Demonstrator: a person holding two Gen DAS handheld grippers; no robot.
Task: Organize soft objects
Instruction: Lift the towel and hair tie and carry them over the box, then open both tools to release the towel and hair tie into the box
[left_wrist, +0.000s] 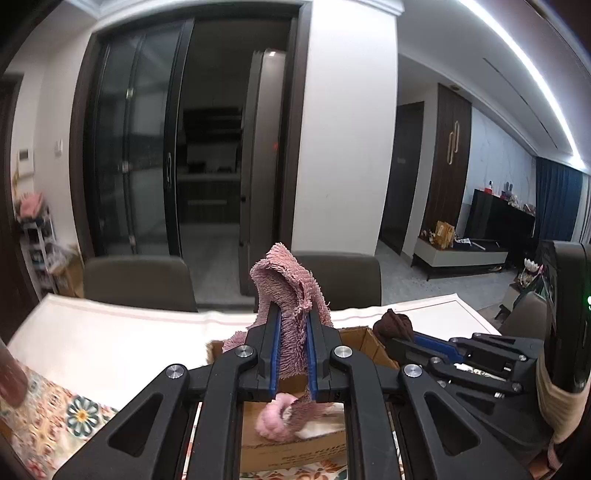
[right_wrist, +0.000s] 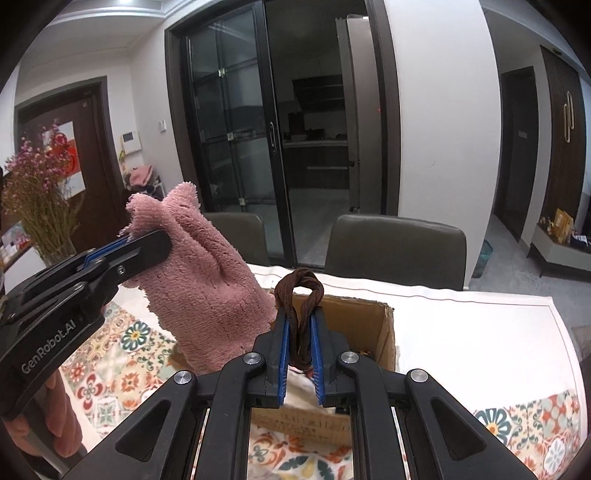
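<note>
While left tongs (left_wrist: 293, 314) clamped the pink towel (right_wrist: 207, 280) hanging long-axis vertical, right tongs (right_wrist: 300, 314) pinched a brown cord (right_wrist: 301, 291) loop-up; only right view showed dried flowers (right_wrist: 37, 184).

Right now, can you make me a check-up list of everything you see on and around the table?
Surface: table under a white cloth with a flowery patterned part.
Job's things: pink fluffy towel and brown twisted cord, both lifted over an open cardboard box; another pink soft thing lies inside the box.
Clutter: dried flowers at the table's left.
Grippers: left gripper shut on the towel; right gripper shut on the cord.
Cables: nothing seen.
Surroundings: two dark chairs behind the table, glass sliding doors, dark room beyond.
</note>
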